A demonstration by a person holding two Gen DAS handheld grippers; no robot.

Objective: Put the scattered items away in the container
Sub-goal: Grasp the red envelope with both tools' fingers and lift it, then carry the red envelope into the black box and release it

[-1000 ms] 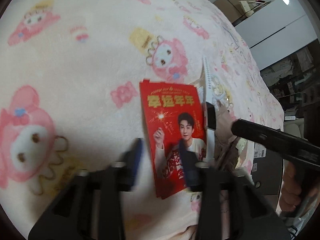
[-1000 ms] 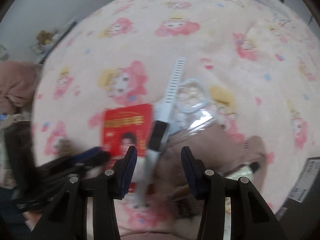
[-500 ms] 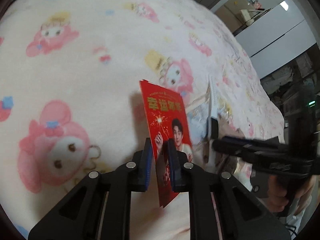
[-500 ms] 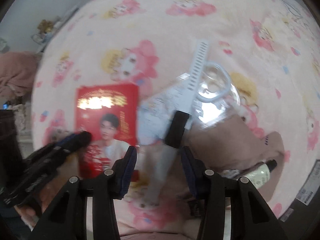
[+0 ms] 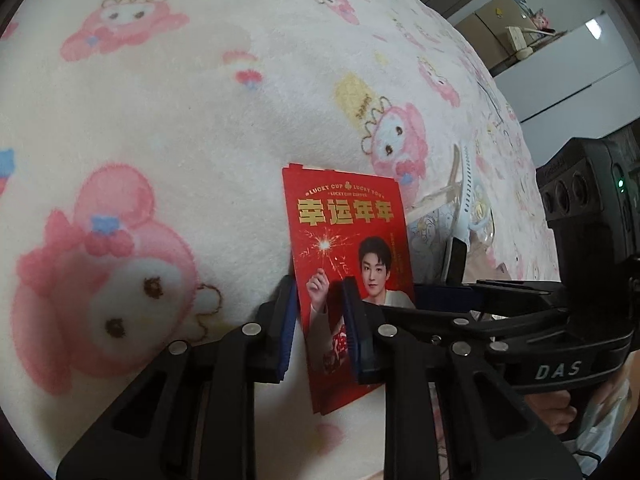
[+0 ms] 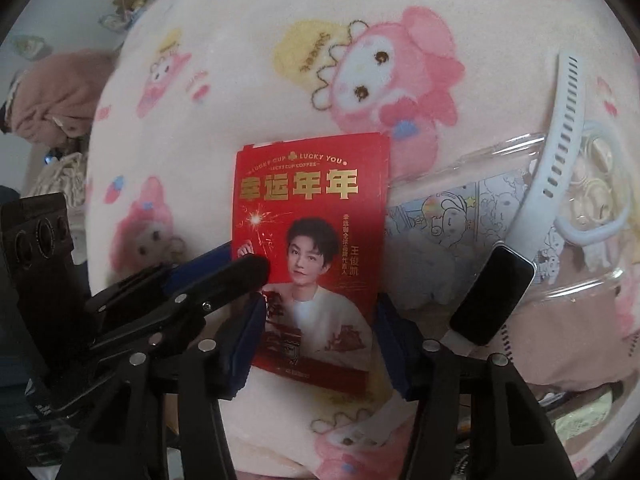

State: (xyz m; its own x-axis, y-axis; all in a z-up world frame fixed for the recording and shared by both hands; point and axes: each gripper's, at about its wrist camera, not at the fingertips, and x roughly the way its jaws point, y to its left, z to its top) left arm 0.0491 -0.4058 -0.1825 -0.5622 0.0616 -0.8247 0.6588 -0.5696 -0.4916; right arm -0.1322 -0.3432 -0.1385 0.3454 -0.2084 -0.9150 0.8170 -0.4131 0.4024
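Closing, your left gripper (image 5: 318,312) jaws pinch the red envelope (image 5: 348,248); your right gripper (image 6: 316,340) jaws are opening, straddling it, pads clear.

Red envelope (image 5: 344,240) (gold lettering), pink cartoon-print blanket (image 5: 160,120)

Packet (image 6: 312,240) on blanket (image 6: 260,72), btwn both grippers' jaws; smartband (image 6: 532,216) to its right, on clear pouch (image 6: 460,208)

blanket (image 5: 200,120): fuzzy fleece cloth | red envelope (image 6: 312,216): glossy paper | watch strap (image 6: 556,152): matt white rubbery plastic
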